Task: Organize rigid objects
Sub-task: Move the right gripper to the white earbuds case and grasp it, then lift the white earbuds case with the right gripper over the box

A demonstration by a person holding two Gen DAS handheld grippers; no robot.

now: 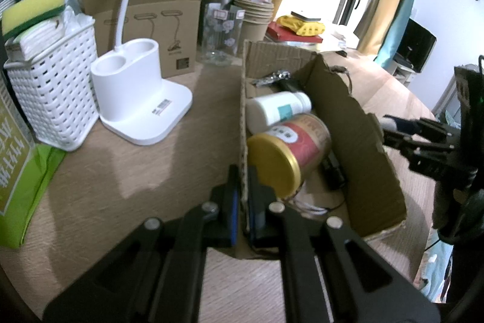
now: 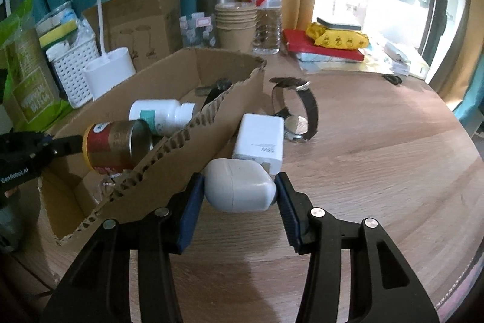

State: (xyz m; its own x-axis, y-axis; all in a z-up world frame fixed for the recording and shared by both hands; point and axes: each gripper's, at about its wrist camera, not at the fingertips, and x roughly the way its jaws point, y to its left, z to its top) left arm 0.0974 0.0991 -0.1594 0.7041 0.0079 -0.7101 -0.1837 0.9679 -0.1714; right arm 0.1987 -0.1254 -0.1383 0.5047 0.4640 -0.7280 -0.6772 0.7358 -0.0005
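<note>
Nearest in the right wrist view, the right tool (image 2: 239, 196) is set astride a white earbud case (image 2: 239, 186) on the worktop (image 2: 378, 171). Its blue pads (image 2: 190, 208) stand at the case's two ends, though firm contact cannot be confirmed; a pick-up appears to be in hand.

In the left wrist view, the left tool (image 1: 242, 202) is clamped on the near left wall of the cardboard box (image 1: 348, 117), seemingly to steady it while items are loaded.

Inside the box a red tin with a gold lid (image 1: 290, 150) and, farther in, a white pill bottle (image 1: 278, 108) are laid on their sides.

Just right of the box, beyond the case, a white charger (image 2: 260, 138) and a wristwatch (image 2: 296, 111) are left on the worktop, probably awaiting collection.
</note>
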